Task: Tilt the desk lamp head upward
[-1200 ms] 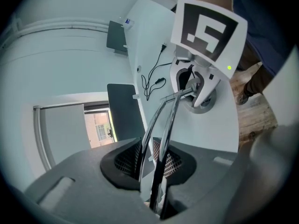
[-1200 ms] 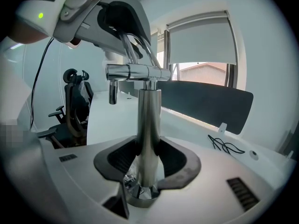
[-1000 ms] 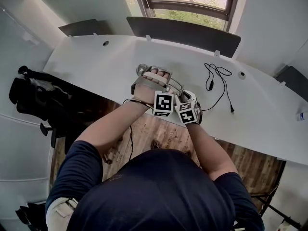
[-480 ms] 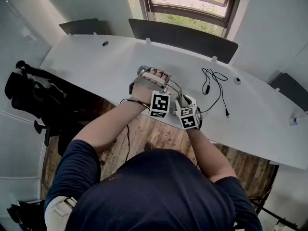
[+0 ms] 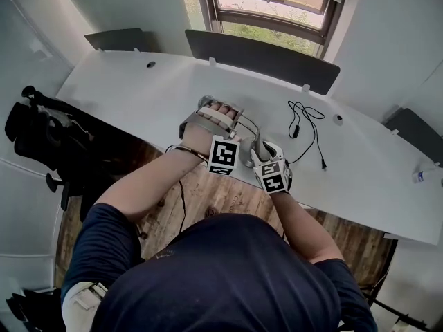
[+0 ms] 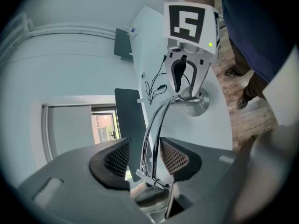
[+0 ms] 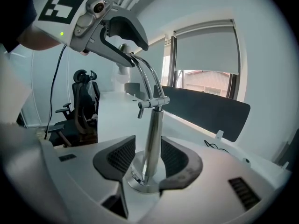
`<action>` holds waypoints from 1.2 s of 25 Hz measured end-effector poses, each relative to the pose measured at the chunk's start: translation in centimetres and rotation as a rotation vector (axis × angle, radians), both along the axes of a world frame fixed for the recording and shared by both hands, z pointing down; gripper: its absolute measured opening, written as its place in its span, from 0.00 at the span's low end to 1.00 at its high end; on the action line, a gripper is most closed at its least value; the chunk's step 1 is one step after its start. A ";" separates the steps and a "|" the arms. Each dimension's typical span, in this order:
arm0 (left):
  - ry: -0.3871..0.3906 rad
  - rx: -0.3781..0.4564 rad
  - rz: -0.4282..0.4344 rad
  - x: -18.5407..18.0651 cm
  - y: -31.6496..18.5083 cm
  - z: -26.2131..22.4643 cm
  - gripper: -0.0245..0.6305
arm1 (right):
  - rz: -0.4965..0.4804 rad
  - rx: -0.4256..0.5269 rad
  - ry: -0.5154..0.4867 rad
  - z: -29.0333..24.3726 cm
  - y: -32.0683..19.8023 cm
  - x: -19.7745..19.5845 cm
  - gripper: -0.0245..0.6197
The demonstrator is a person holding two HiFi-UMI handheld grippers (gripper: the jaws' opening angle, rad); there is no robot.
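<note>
Desk lamp of polished chrome, thin-armed on a round foot (image 7: 152, 139), stands on the long white bench (image 5: 138, 88) close to its front edge, well left of a loose black cable (image 5: 308, 120). From overhead you would hardly know it was there (the person's two hands and the marker cubes cover nearly all of it). That view gives instead the whole bench, the window (image 5: 270, 5) behind it and a black office chair (image 5: 41, 133) off to the left.

The left tool (image 6: 145, 160) shows in its own camera what the overhead view hides. The lamp's twin curved rods (image 6: 156, 120) run between its ribbed pads, which stand wide and press on nothing. The round base (image 6: 196, 104) sits beyond on the bench.

The right tool (image 7: 148, 158) straddles the upright post just above that base, with a gap on either side. From there the rods arch up toward the other hand. How the lamp's head is tilted I cannot make out.

Both tools' jaws have just been opening. Against the overhead picture of a second ago, the hands sit at the same place on the lamp.
</note>
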State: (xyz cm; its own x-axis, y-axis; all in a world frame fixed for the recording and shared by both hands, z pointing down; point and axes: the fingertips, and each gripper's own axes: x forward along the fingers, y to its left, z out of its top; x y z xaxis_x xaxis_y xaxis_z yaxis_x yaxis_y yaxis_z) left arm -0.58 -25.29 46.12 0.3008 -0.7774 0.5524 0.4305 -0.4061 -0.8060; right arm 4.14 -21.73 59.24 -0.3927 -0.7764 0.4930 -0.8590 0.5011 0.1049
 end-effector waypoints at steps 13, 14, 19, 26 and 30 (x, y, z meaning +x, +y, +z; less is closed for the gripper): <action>0.301 -0.097 -0.058 -0.4 4.1 -1.5 0.31 | -0.062 0.022 -0.101 -4.2 4.8 -1.2 0.29; 0.324 -0.112 -0.069 -0.5 4.4 -1.2 0.31 | -0.069 0.024 -0.111 -4.7 5.2 -1.2 0.29; 0.497 -0.257 -0.156 -0.5 6.1 0.8 0.31 | -0.106 0.026 -0.156 -6.3 7.1 -1.6 0.28; 0.686 -0.413 -0.192 0.3 9.6 1.7 0.30 | -0.129 0.051 -0.198 -8.6 8.5 -2.0 0.24; 0.889 -0.580 -0.235 0.6 11.1 0.9 0.26 | -0.141 0.063 -0.240 -10.1 9.1 -2.2 0.21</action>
